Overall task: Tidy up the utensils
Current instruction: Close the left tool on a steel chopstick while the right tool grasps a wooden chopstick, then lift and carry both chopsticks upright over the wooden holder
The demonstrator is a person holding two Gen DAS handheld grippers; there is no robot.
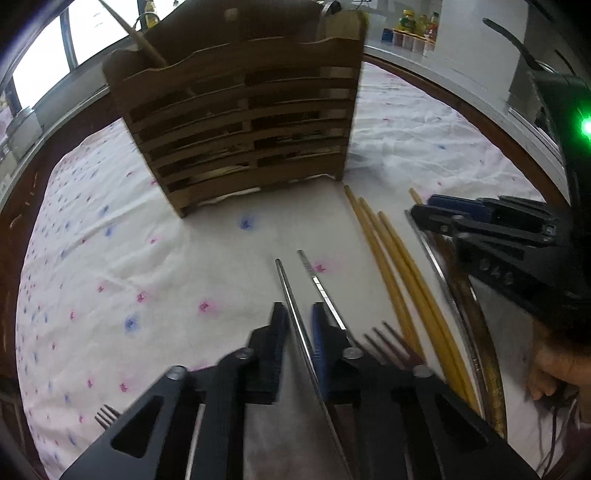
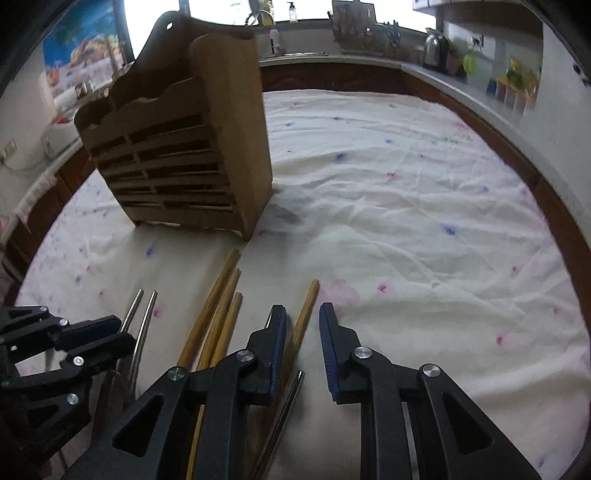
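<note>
A slatted wooden utensil holder (image 1: 240, 122) stands on the cloth, also in the right wrist view (image 2: 181, 162). My left gripper (image 1: 299, 325) is open around a metal utensil handle (image 1: 295, 314); a second metal handle (image 1: 321, 284) lies just right of it. Three wooden chopsticks (image 1: 399, 288) lie to the right. My right gripper (image 2: 303, 332) is open over a single wooden chopstick (image 2: 301, 332), which lies beside its left finger. A metal handle (image 2: 284, 410) lies below it. The left gripper (image 2: 92, 339) shows at the left of the right wrist view.
A white cloth with small pink and blue prints (image 2: 406, 221) covers the table. Fork tines (image 1: 107, 415) and brown fork tines (image 1: 391, 339) lie near the left gripper. A tray rim (image 1: 476, 332) curves at the right. Kitchen counters with bottles (image 1: 417, 26) lie beyond.
</note>
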